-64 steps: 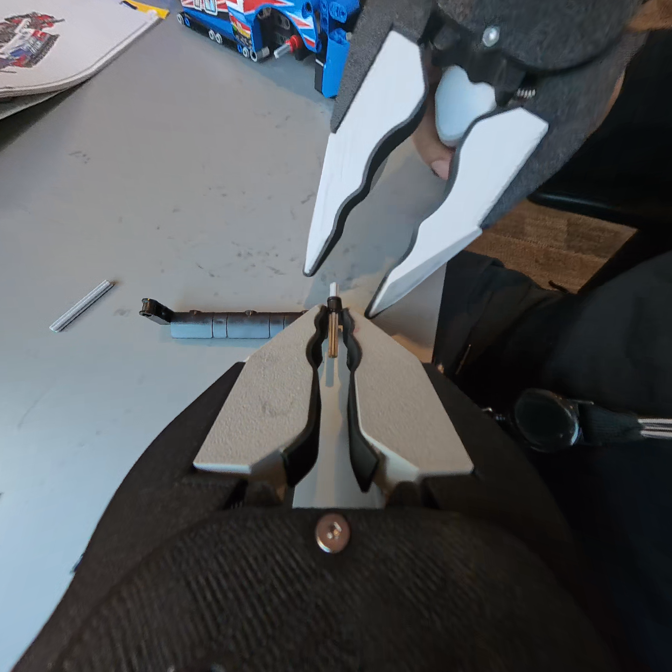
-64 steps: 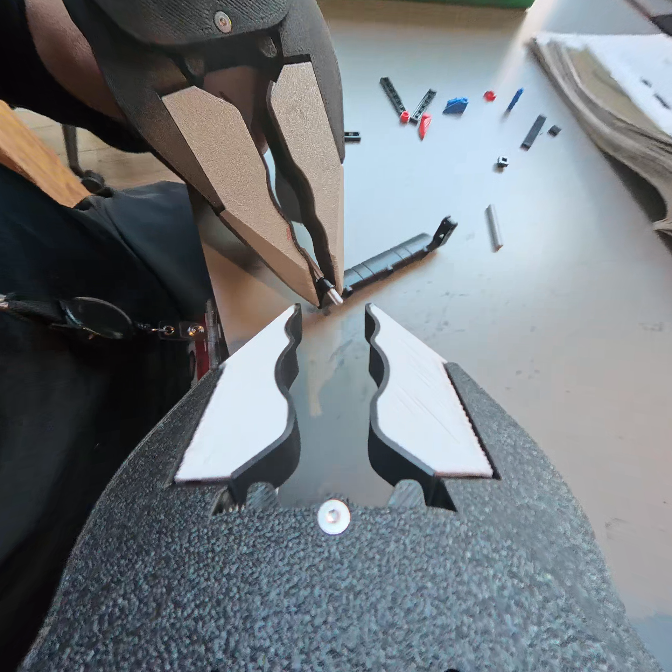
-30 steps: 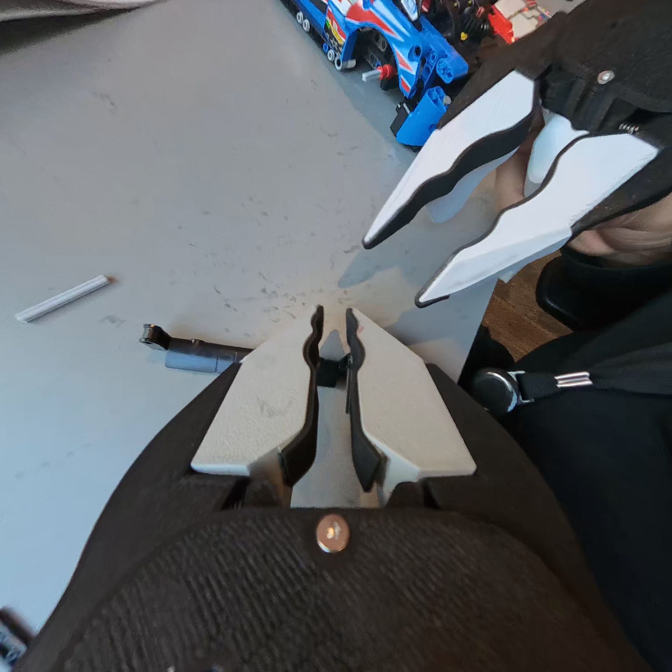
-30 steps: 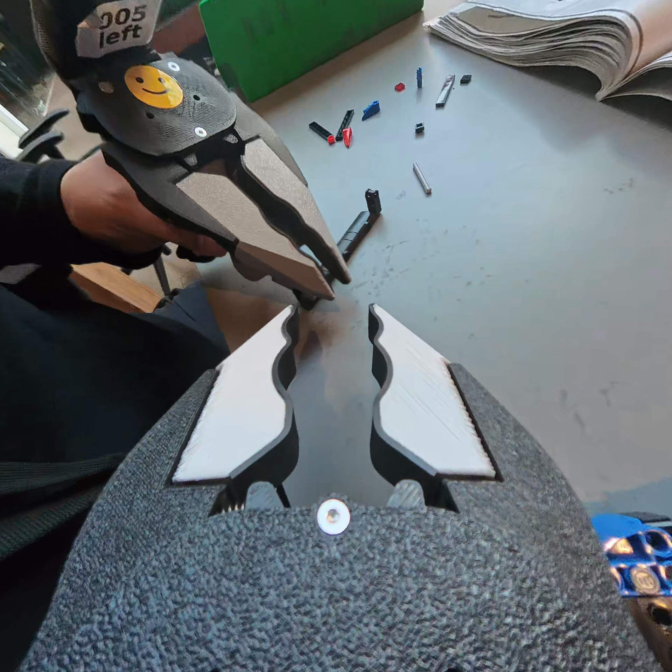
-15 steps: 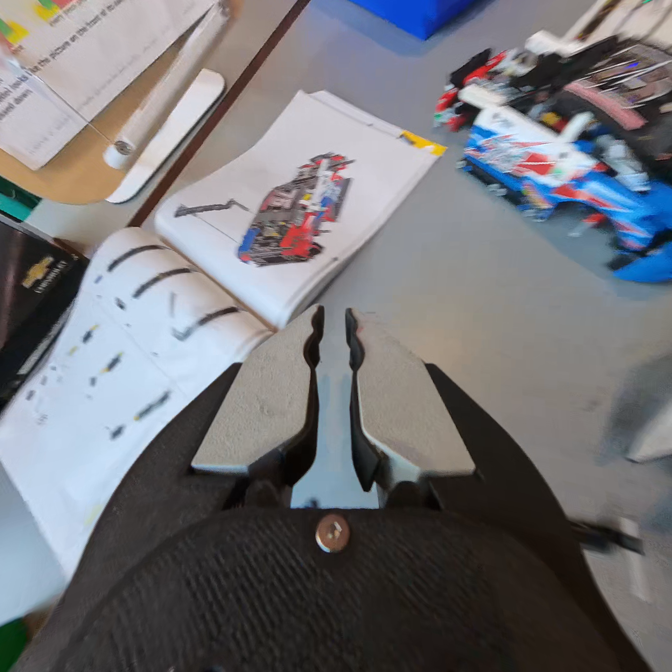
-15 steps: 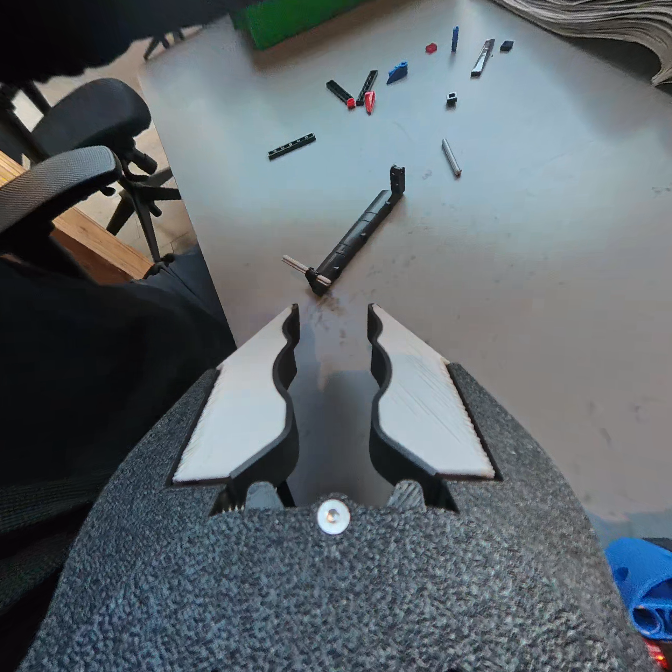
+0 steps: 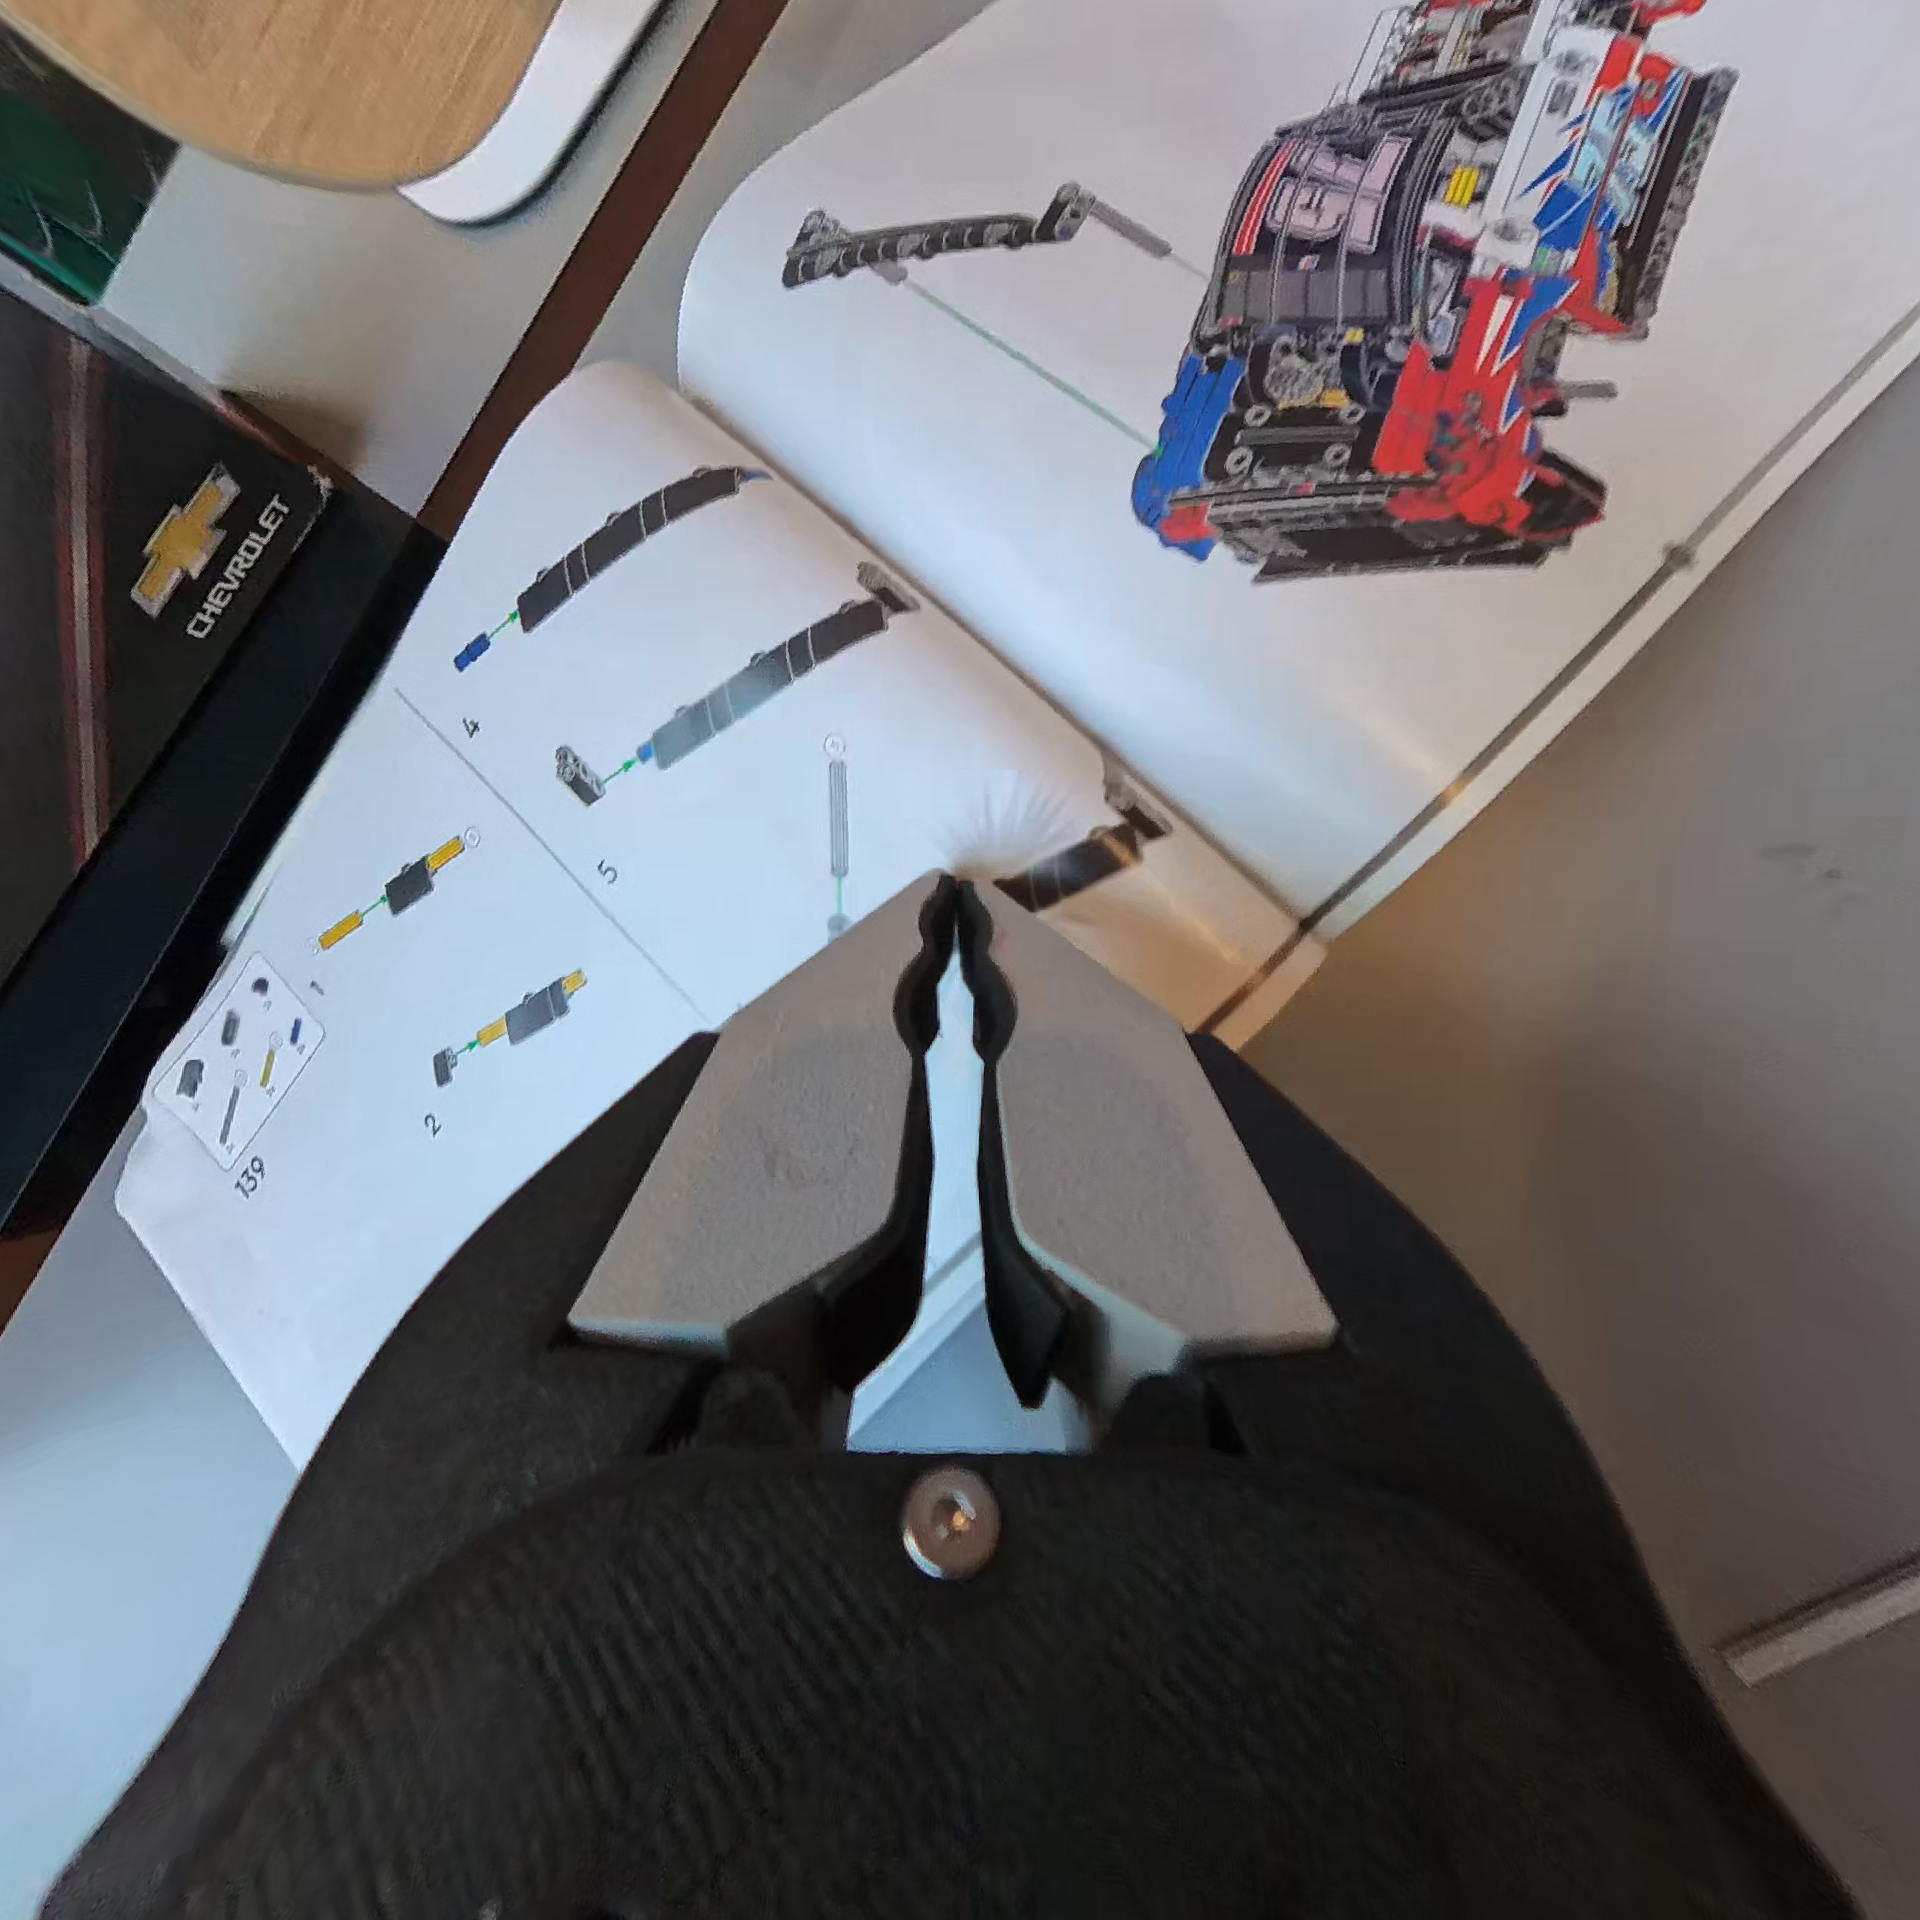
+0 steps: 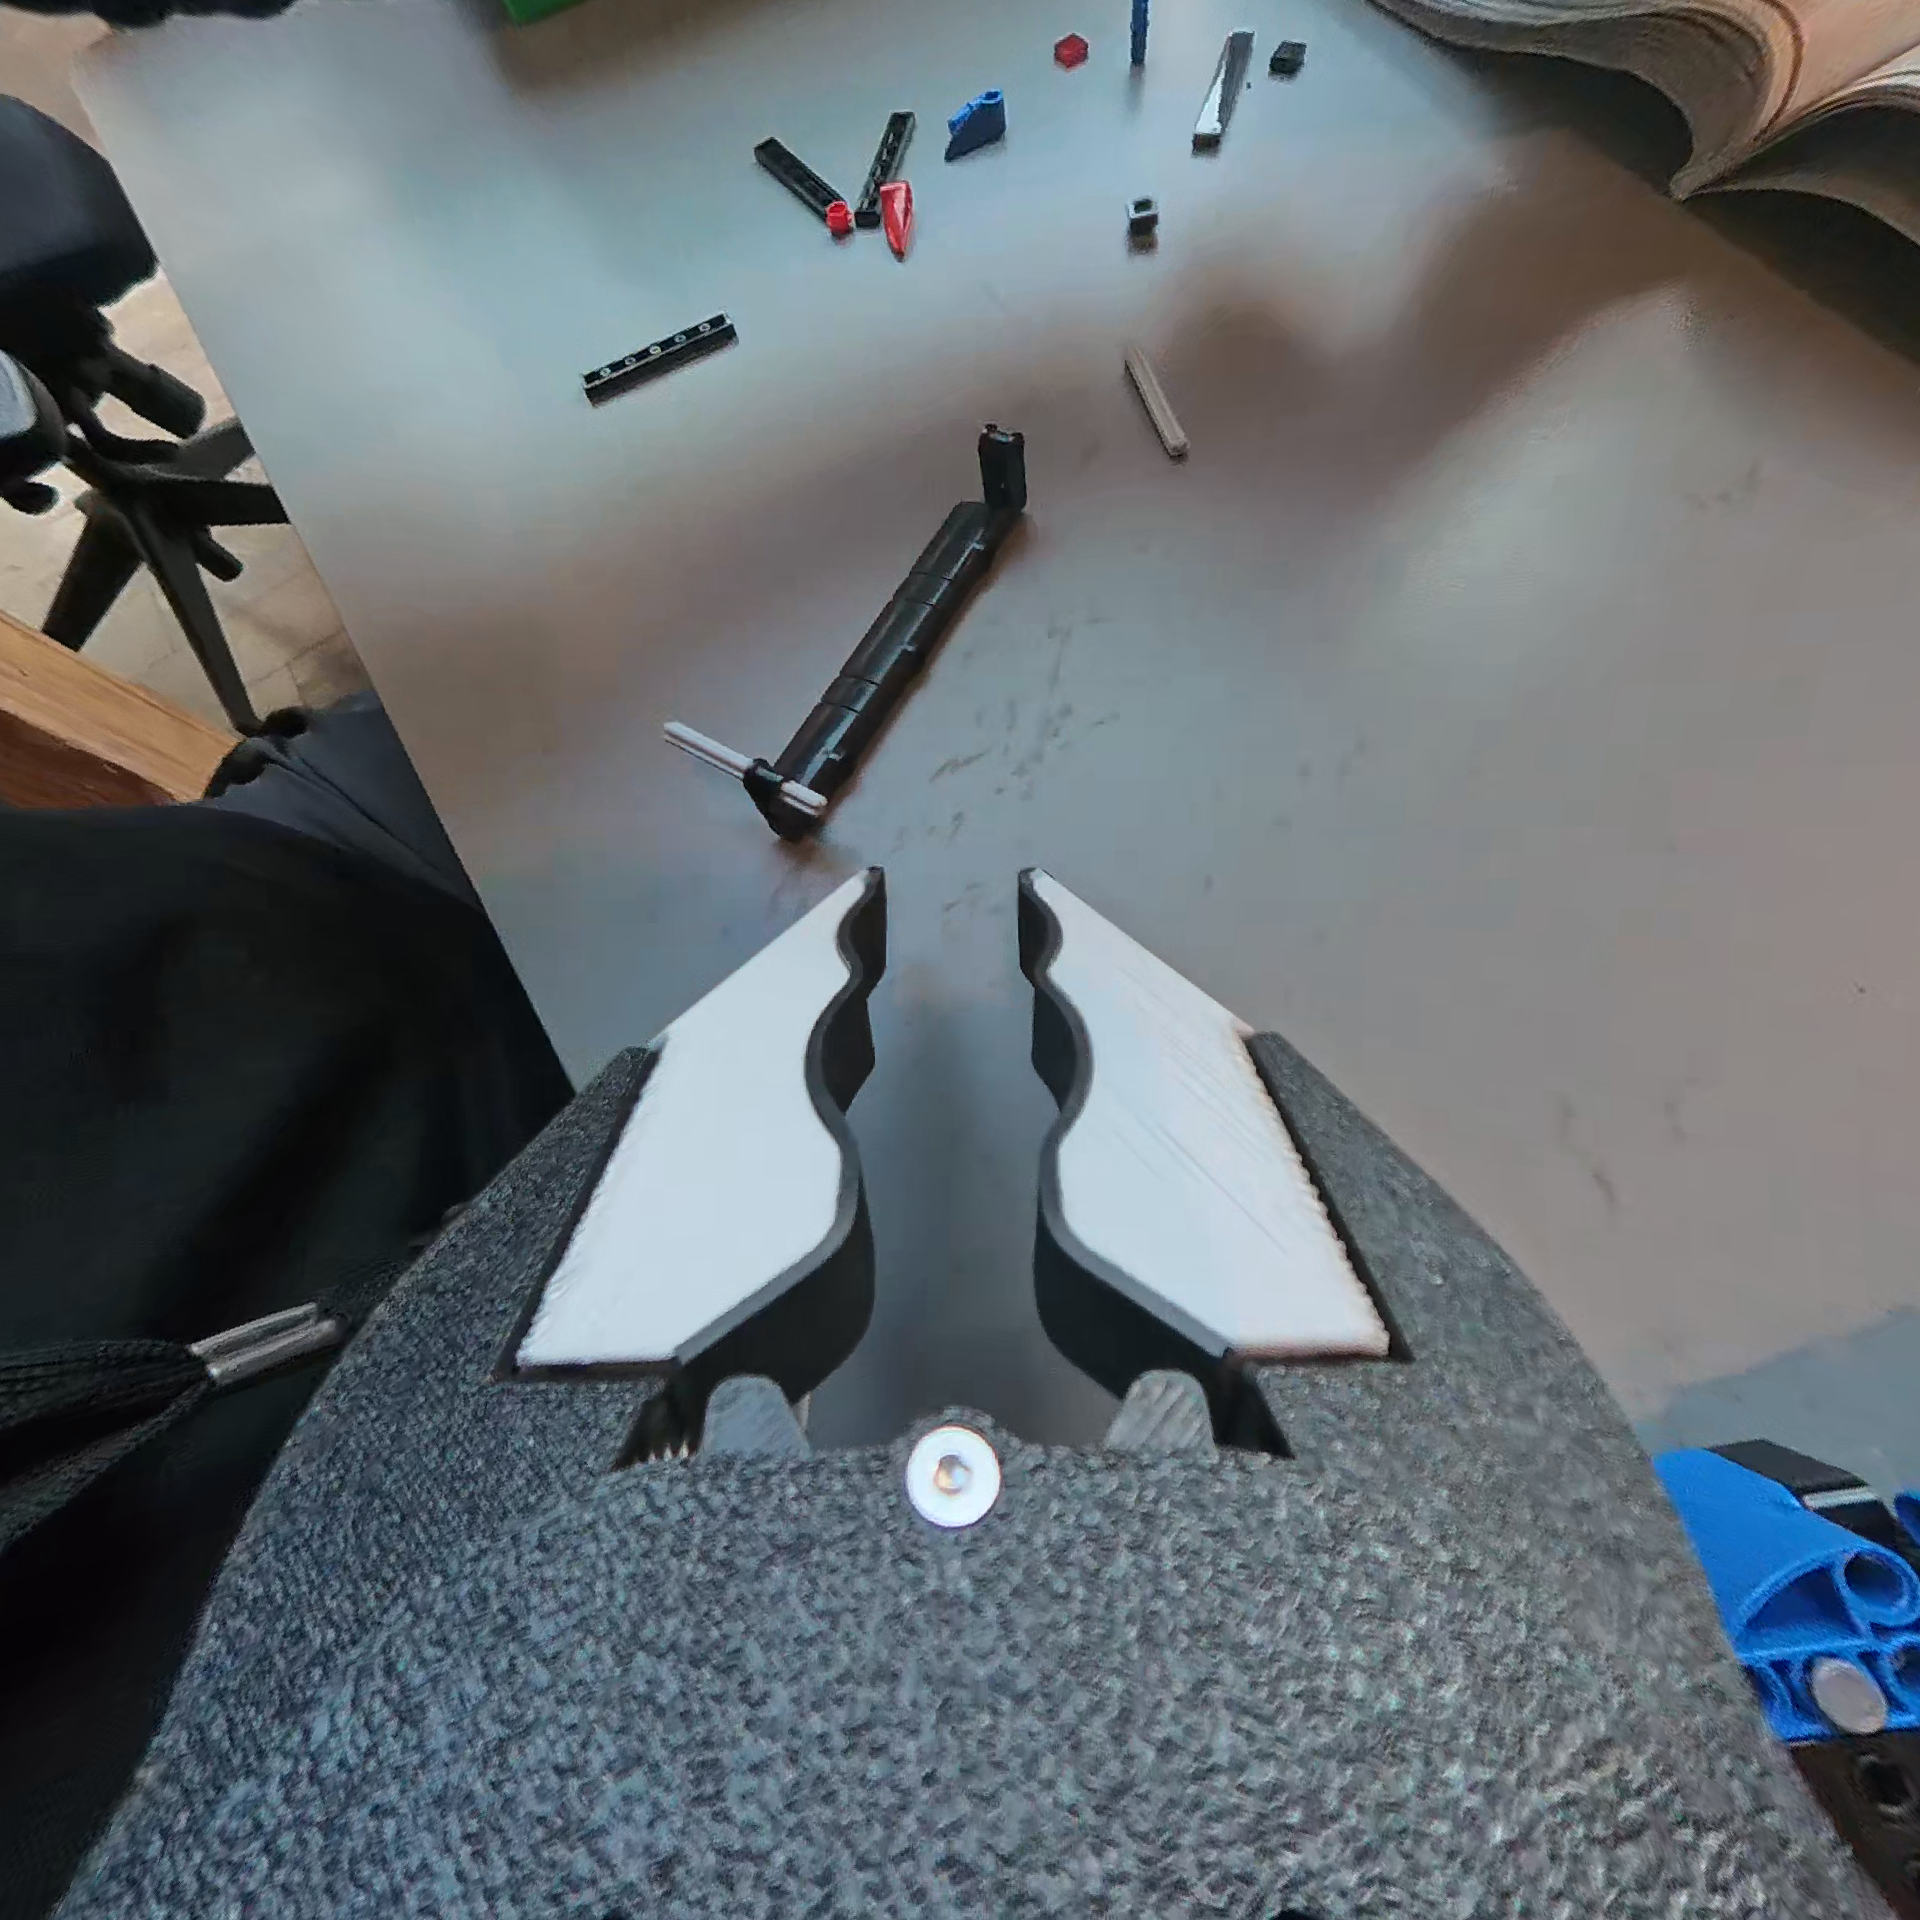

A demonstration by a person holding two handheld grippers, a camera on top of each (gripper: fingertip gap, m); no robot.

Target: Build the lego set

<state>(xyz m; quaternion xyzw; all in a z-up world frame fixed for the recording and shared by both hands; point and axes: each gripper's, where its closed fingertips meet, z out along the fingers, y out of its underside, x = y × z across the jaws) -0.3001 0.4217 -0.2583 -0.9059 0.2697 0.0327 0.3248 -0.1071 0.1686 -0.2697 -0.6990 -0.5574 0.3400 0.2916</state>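
**Subassembly flat on worktop, both claws empty**

Subassembly (image 8: 902,634) of black curved pieces in a row: lying flat on the grey worktop (image 8: 1455,779), just ahead of the right claw (image 8: 951,883), aimed away and to the right. At the near end, a pale grey axle (image 8: 743,766) poking out sideways through a small black connector; at the far end, a short black piece (image 8: 1003,468) standing upright. Likely light and rigid along its length, though jointed from several pieces, so probably apt to pull apart or flex at a seam if pinched near one end. Smooth, rounded plastic, likely slippery; best taken across the middle of the black row, clear of the thin axle, which looks easy to push out of place.

Right claw: open to a moderate gap, nothing held, hovering over bare worktop short of the subassembly. Left claw (image 7: 956,904): tips together, nothing between them, pointed at the open instruction booklet (image 7: 935,520) beside a black box (image 7: 156,623).

Farther out in the right wrist view: a loose grey axle (image 8: 1155,407) to the right of the upright end, a black beam with holes (image 8: 660,358) to the left, small red, blue and black parts scattered beyond. Blue model corner (image 8: 1808,1590) at lower right. Nothing between right claw and subassembly.
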